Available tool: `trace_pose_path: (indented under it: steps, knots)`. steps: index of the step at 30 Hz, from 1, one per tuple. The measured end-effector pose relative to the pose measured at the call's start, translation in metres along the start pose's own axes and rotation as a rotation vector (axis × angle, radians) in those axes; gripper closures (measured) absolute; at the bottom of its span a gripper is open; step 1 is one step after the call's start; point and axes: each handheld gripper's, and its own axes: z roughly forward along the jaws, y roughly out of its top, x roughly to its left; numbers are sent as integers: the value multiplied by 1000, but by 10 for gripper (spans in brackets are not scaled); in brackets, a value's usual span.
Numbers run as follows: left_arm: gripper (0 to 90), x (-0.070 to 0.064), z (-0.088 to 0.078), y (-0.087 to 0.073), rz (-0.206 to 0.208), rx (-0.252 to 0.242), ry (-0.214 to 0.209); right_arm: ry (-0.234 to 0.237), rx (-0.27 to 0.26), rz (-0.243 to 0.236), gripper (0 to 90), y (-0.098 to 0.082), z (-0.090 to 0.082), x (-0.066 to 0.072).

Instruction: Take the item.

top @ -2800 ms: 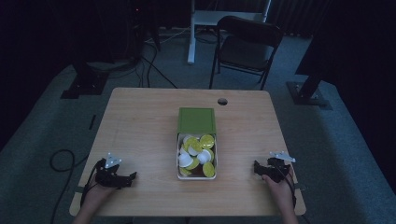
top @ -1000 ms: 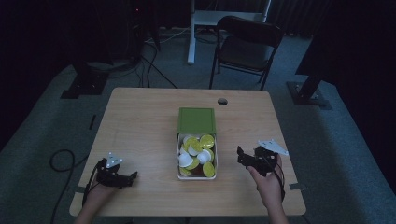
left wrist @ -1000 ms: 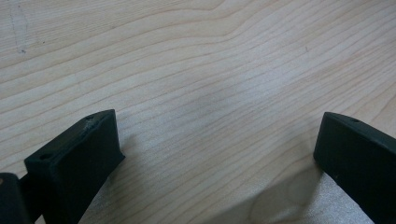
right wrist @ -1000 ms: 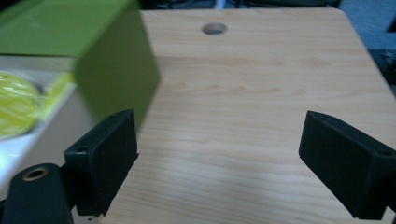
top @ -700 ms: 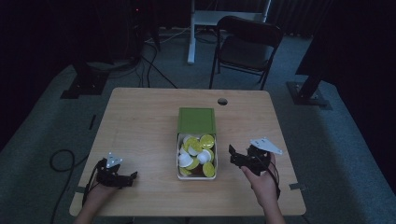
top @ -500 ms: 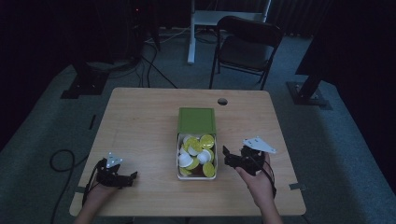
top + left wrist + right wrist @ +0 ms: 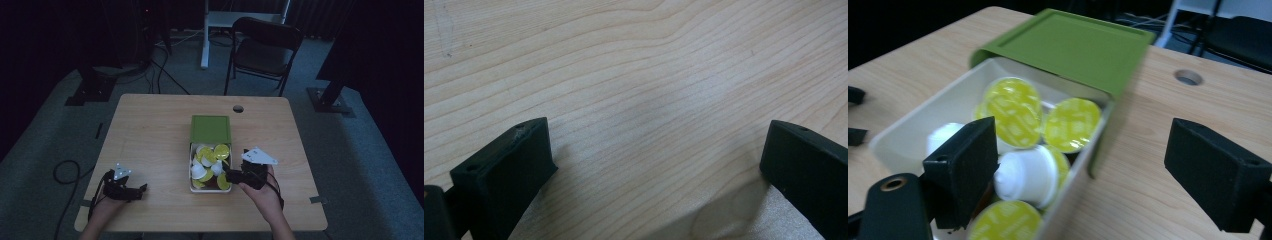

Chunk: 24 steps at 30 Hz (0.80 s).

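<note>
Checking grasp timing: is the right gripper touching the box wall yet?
Cannot tell. In the right gripper view the right gripper straddles the tray wall, jaws wide open, but the inner jaw hides any gap beside it.

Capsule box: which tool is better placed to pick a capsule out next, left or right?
Right, most likely. The right tool is open at the drawer's right edge, beside the capsules. The left tool, also open, rests on bare table well left of the box.
</note>
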Motion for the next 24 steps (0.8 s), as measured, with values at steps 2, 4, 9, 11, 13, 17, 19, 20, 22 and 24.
trace_pose_path:
  steps: [2, 4, 9, 11, 13, 17, 19, 20, 22, 24]
  knots:
    - [5, 0, 0, 0, 0, 0, 0, 35, -3, 11, 134, 2, 3, 5]
    - [5, 0, 0, 0, 0, 0, 0, 51, -2, -8, 134, 3, 6, 11]
    - [5, 0, 0, 0, 0, 0, 0, 86, 8, -30, 151, 6, 14, 23]
    - [5, 0, 0, 0, 0, 0, 0, 93, 16, -38, 161, 6, 18, 28]
    - [5, 0, 0, 0, 0, 0, -1, 95, 25, -58, 161, 6, 22, 32]
    - [5, 0, 0, 0, 0, 0, 0, 101, 56, -101, 200, 6, 29, 37]
    - [5, 0, 0, 0, 0, -1, -1, 107, 69, -112, 216, 5, 32, 39]
    - [5, 0, 0, 0, 0, 0, 0, 109, 74, -113, 219, 5, 33, 40]
    - [6, 0, 0, 0, 0, -1, 0, 111, 75, -122, 229, 5, 36, 42]
    - [6, 0, 0, 0, 0, 0, 0, 115, 75, -116, 238, 6, 39, 44]
